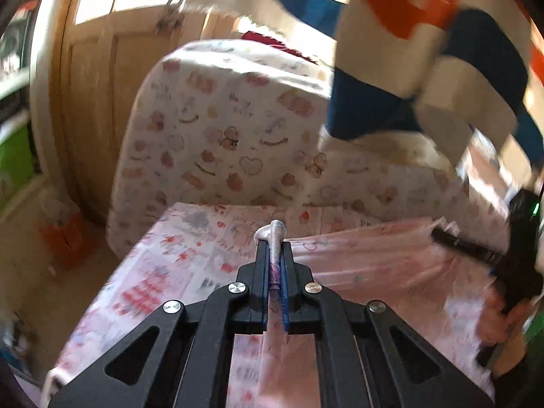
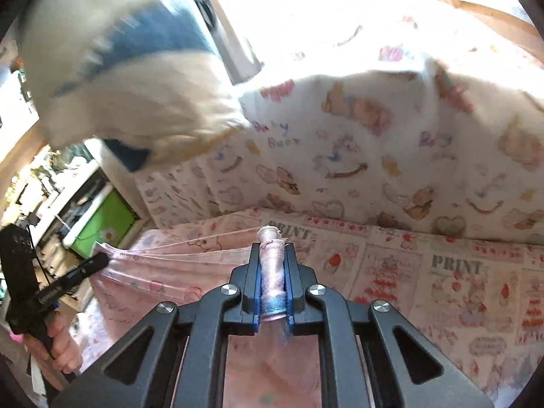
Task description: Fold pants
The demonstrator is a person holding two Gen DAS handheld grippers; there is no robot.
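Note:
The pink printed pants (image 1: 367,258) hang stretched between my two grippers above the bed. My left gripper (image 1: 274,248) is shut on a bunched edge of the pants, which pokes out past the fingertips. My right gripper (image 2: 271,250) is shut on another bunched edge of the pants (image 2: 176,265). The fabric runs taut from one gripper to the other. In the left wrist view the right gripper (image 1: 442,234) shows at the right edge; in the right wrist view the left gripper (image 2: 102,260) shows at the left edge.
A bed sheet with pink "PRINT" pattern (image 2: 442,272) lies under the pants. A bear-print cushion (image 1: 221,129) stands behind it. A striped white, blue and orange towel (image 1: 425,68) hangs overhead. Wooden bed frame (image 1: 91,85) and a green box (image 2: 105,227) are at the left.

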